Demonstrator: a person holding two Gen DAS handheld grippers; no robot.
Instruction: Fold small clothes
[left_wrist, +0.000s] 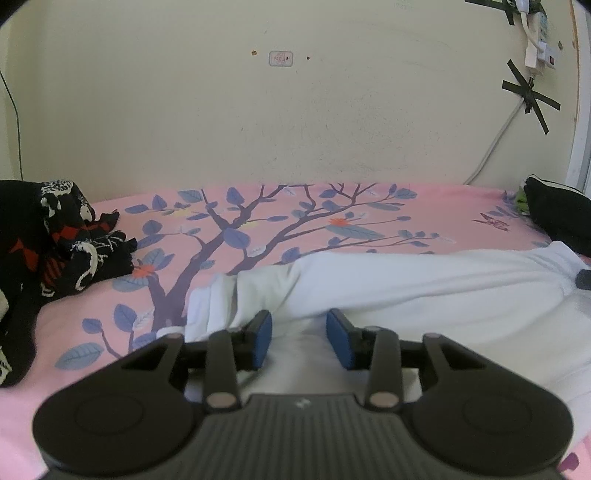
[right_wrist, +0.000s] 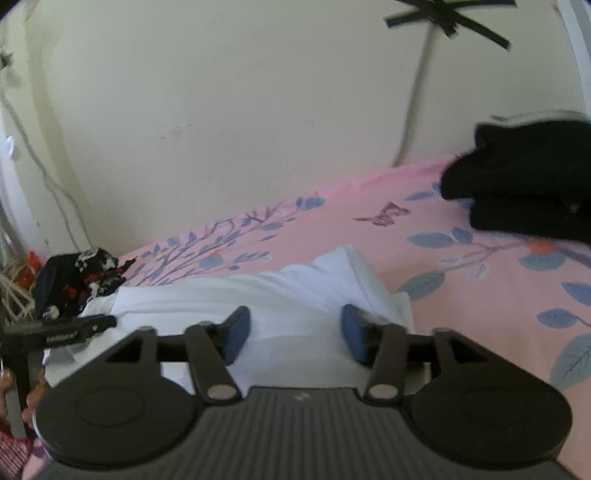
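The left gripper (left_wrist: 299, 338) sits low over the bed (left_wrist: 258, 229), aimed level toward the wall (left_wrist: 258, 122). Its blue pads (left_wrist: 263, 339) stand apart, released, with nothing between them; the white garment (left_wrist: 406, 288) lies just under and ahead of them, and whether the tips touch the cloth cannot be told.

The right gripper (right_wrist: 295, 336) tilts so the bed (right_wrist: 461, 277) slopes up to the right. Its pads (right_wrist: 354, 338) are spread wide and hold nothing, hovering over the white garment (right_wrist: 295, 291), which lies flat on the pink sheet with a folded edge at its far right corner.

A black patterned pile (left_wrist: 62, 243) lies on the bed's left side, well apart from the garment. A black folded stack (right_wrist: 528, 188) rests near the wall on the right.
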